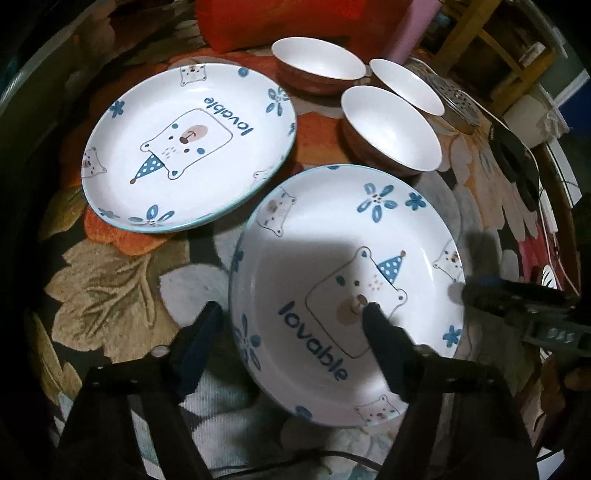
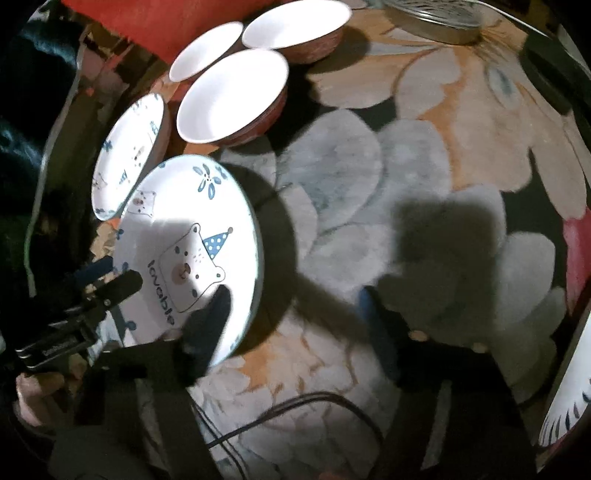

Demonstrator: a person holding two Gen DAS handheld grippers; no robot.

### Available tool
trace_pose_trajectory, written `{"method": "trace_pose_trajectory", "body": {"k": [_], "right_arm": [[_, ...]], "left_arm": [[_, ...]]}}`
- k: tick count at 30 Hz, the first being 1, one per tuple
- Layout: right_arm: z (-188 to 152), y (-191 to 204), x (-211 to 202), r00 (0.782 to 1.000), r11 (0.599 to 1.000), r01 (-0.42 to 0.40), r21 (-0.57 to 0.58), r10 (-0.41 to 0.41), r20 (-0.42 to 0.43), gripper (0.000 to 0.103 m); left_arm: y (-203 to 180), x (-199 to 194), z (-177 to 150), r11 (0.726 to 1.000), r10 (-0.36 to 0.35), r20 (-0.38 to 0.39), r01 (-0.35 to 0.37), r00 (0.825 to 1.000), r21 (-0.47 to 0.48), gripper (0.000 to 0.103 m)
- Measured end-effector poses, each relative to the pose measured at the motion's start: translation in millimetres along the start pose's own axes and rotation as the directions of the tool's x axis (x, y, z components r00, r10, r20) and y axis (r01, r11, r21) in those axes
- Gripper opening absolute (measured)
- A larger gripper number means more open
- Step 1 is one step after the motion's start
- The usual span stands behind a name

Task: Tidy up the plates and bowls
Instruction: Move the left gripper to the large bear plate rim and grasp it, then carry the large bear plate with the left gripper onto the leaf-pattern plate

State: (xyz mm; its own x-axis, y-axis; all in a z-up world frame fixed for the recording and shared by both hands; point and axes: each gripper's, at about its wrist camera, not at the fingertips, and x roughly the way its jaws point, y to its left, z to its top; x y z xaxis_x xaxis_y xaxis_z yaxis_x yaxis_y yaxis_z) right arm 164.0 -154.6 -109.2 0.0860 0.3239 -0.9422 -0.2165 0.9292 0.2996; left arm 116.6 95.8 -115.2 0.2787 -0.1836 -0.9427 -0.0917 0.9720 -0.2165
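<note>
Two white plates with a blue bear and the word "lovable" lie on a floral cloth. The near plate (image 1: 332, 229) (image 2: 207, 206) has my left gripper (image 1: 291, 321) open astride its left rim, one finger (image 1: 376, 332) over the bear and the other outside on the cloth. My right gripper (image 2: 295, 302) is open astride the opposite rim, one finger (image 2: 214, 314) over the plate. The far plate (image 1: 184, 147) (image 2: 125, 147) lies untouched. Three brown bowls with white insides (image 1: 317, 62) (image 1: 406, 85) (image 1: 388, 129) stand behind.
A red cushion (image 1: 266, 22) lies behind the bowls. A perforated metal lid (image 1: 458, 103) and a black object (image 1: 513, 158) sit to the right. A black cable (image 2: 295, 406) runs over the cloth near me. Another patterned dish (image 2: 565, 398) shows at the lower right edge.
</note>
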Motion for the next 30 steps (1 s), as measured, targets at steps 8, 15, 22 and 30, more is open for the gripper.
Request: {"method": "trace_pose_trajectory", "body": {"k": [8, 15, 22, 30], "right_arm": [[9, 17, 21, 0.999, 0.999, -0.021, -0.032, 0.019, -0.044, 0.027], [8, 22, 31, 0.998, 0.999, -0.016, -0.046, 0.013, -0.067, 0.012], [3, 21, 26, 0.998, 0.997, -0.009, -0.076, 0.005, -0.059, 0.012], [-8, 6, 10, 0.999, 0.998, -0.022, -0.053, 0.02, -0.044, 0.011]], "left_arm": [[17, 15, 9, 0.999, -0.033, -0.035, 0.031, 0.999, -0.038, 0.037], [25, 17, 9, 0.999, -0.038, -0.04, 0.037, 0.998, -0.024, 0.016], [22, 10, 4, 0.999, -0.033, -0.042, 0.034, 0.999, 0.026, 0.016], [-3, 7, 0, 0.996, -0.033, -0.061, 0.038, 0.998, 0.076, 0.016]]}}
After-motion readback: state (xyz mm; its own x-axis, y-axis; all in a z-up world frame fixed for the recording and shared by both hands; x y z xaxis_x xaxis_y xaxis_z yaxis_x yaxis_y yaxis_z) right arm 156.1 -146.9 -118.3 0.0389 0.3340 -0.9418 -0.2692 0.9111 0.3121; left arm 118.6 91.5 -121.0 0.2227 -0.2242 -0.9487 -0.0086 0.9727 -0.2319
